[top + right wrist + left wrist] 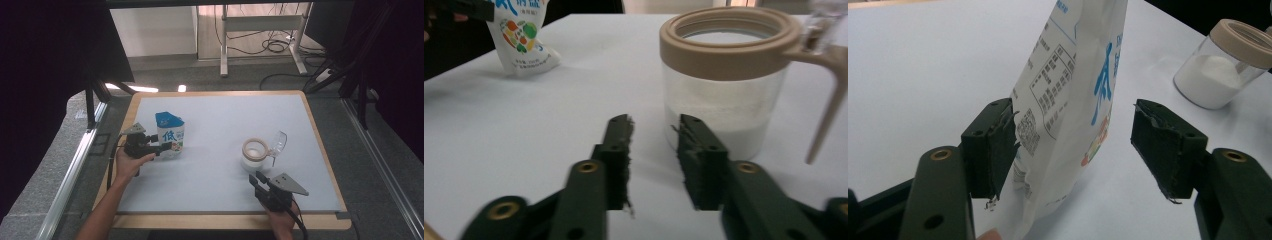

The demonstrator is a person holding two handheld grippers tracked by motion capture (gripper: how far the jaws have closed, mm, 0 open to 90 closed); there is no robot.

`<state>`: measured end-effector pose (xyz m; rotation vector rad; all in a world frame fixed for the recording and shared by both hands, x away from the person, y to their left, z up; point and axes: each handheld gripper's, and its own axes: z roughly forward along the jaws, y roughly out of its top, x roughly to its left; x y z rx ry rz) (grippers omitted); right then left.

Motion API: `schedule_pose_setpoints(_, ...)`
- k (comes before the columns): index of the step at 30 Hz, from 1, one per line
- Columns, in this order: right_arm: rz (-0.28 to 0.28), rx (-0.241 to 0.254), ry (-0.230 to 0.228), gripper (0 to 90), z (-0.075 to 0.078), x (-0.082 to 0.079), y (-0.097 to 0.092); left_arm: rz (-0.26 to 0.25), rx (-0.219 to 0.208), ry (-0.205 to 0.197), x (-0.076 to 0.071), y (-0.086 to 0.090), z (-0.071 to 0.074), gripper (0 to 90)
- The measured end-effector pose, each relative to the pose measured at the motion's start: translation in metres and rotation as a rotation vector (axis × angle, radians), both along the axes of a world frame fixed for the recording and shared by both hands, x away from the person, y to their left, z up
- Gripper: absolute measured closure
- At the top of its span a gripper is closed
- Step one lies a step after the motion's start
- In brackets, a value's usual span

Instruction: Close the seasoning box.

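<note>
Left gripper view has the bag [1068, 100] standing in the middle of the frame, between our left gripper's [1073, 145] jaws. One pad touches the bag's side and the other stands clear, so that claw is open, not gripping. If we pull back sloppy, that touching pad could drag the bag and tip it.

In the high view the jar [255, 155] sits right of centre with its flip lid hanging open, and the right gripper [260, 181] is just below it, jaws narrowed with nothing between them. Bump that rim and we dump white powder across the table [215, 170].
</note>
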<state>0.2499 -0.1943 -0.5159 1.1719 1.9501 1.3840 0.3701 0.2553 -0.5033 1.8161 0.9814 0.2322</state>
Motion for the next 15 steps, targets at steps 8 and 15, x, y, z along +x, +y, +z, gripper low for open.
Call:
schedule_pose_setpoints(8,-0.005,0.041,-0.042,89.7,0.01,-0.008,-0.024,0.002,0.017,0.008,-0.003,-0.003,-0.004,33.7)
schedule_pose_setpoints(15,-0.063,0.054,-0.099,89.8,0.024,-0.002,-0.042,0.006,0.027,0.004,-0.007,-0.002,-0.004,33.5)
